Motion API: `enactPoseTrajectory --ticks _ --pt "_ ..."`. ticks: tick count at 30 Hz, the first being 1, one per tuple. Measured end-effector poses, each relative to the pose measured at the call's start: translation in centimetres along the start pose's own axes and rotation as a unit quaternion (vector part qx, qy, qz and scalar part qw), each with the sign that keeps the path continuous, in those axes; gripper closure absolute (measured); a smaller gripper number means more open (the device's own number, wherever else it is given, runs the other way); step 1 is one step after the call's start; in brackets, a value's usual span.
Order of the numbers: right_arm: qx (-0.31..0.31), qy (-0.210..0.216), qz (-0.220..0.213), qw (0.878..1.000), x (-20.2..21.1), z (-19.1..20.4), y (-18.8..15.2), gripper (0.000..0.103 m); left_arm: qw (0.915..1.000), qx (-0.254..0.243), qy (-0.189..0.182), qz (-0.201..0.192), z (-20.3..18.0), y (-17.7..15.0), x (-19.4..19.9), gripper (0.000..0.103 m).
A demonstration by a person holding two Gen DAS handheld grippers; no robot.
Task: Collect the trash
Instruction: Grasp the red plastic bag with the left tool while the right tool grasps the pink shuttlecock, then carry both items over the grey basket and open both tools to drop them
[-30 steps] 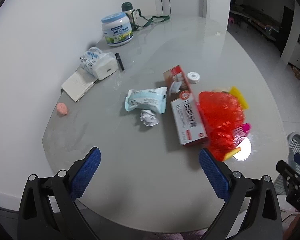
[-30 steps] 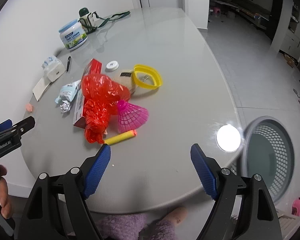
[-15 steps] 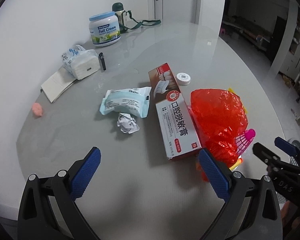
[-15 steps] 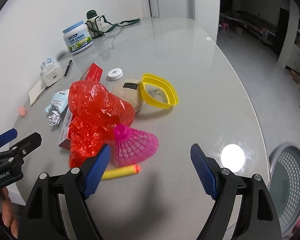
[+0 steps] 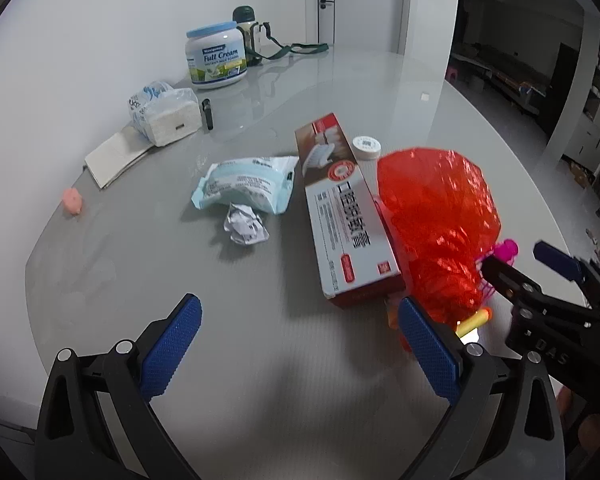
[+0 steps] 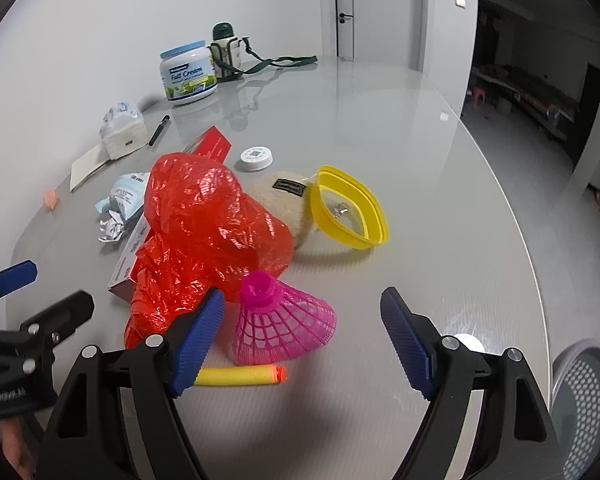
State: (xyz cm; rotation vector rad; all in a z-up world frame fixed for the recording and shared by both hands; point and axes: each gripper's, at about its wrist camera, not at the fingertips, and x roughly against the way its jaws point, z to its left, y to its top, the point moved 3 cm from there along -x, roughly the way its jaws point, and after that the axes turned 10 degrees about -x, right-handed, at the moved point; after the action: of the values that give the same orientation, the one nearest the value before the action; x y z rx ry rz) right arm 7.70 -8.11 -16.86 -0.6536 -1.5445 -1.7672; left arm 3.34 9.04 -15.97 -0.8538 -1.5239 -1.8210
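Observation:
A crumpled red plastic bag [image 5: 436, 224] [image 6: 204, 224] lies mid-table beside a red-and-white toothpaste box [image 5: 344, 216]. A crumpled paper ball [image 5: 246, 226] [image 6: 111, 229] and a pale blue wrapper [image 5: 248, 186] [image 6: 126, 196] lie left of the box. A pink shuttlecock [image 6: 284, 320] and a yellow foam dart [image 6: 240, 376] lie near the front edge. My left gripper [image 5: 300, 344] is open and empty, short of the box. My right gripper [image 6: 300, 340] is open and empty, its fingers either side of the shuttlecock.
A mesh bin [image 6: 584, 404] stands on the floor at the right. A yellow bowl [image 6: 350, 214], a beige ball [image 6: 288, 200], a white cap [image 6: 256, 158], a milk tub [image 5: 216, 60], a bottle [image 5: 246, 34], a tissue pack [image 5: 164, 118], a pen [image 5: 207, 114] and a pink blob [image 5: 73, 200] sit on the table.
Both grippers have moved forward and lower toward the pile; the objects now look larger and closer. The right gripper now frames the shuttlecock. Nothing has been picked up.

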Motion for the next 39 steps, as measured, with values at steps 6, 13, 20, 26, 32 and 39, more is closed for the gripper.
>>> enactPoseTrajectory --ticks 6,13,20,26,32,39 --pt "0.026 0.006 0.006 1.0 -0.6 0.8 -0.1 0.056 1.0 -0.004 -0.005 0.005 -0.8 -0.4 0.1 0.006" --pt "0.026 0.035 -0.003 0.999 0.9 1.0 -0.2 0.071 0.9999 -0.005 -0.014 0.002 -1.6 0.0 0.4 0.006" --pt "-0.006 0.029 -0.018 0.999 3.0 -1.4 0.4 0.071 0.9995 -0.012 -0.027 -0.007 -3.3 0.8 0.8 0.006" --pt "-0.053 0.011 -0.016 0.998 4.8 -5.3 -0.5 0.071 0.9987 -0.024 -0.042 -0.014 -6.1 1.6 0.7 0.006" --pt "-0.08 0.001 -0.005 0.997 5.8 -8.0 -2.2 0.071 0.9989 -0.029 -0.037 -0.002 -8.4 1.5 -0.9 0.006" --pt "-0.105 0.001 0.006 0.994 6.2 -9.7 -3.6 0.071 0.9989 -0.04 -0.021 0.015 -9.9 0.8 -2.7 0.028"
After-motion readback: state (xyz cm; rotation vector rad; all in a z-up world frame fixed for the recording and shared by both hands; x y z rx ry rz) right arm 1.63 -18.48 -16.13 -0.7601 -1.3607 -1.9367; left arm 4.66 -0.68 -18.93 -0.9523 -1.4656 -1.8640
